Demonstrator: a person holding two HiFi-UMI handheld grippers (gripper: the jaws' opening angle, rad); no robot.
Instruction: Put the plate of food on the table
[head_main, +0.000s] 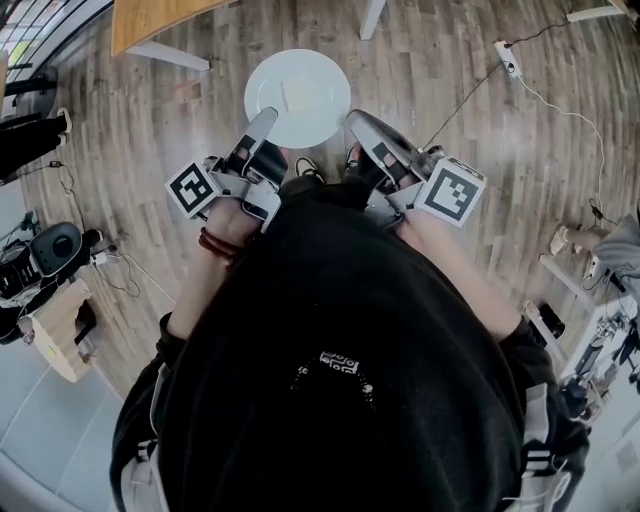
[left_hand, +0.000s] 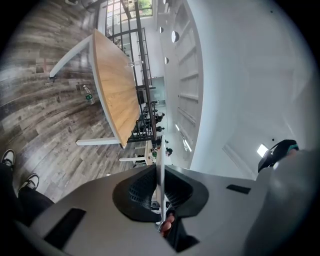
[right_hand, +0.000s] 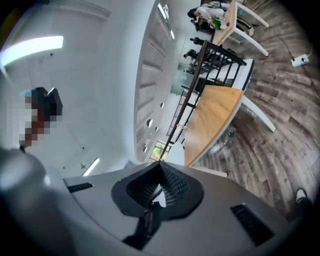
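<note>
A round white plate (head_main: 270, 85) is held above the wood-plank floor (head_main: 450, 90), apart from the wood-topped worktop (head_main: 150, 20). One pale square piece of food (head_main: 300, 95) is seen on it; its kind cannot be told. The left tool (head_main: 264, 120) and right tool (head_main: 355, 120) are each pinched on the plate's near rim. Print on the black garment (head_main: 340, 300) cannot be read.

Grey wood-plank floor (head_main: 150, 110) carries a wooden table (head_main: 150, 20) (white legs), a white power strip (head_main: 507, 57) and a small bottle (left_hand: 88, 94).
</note>
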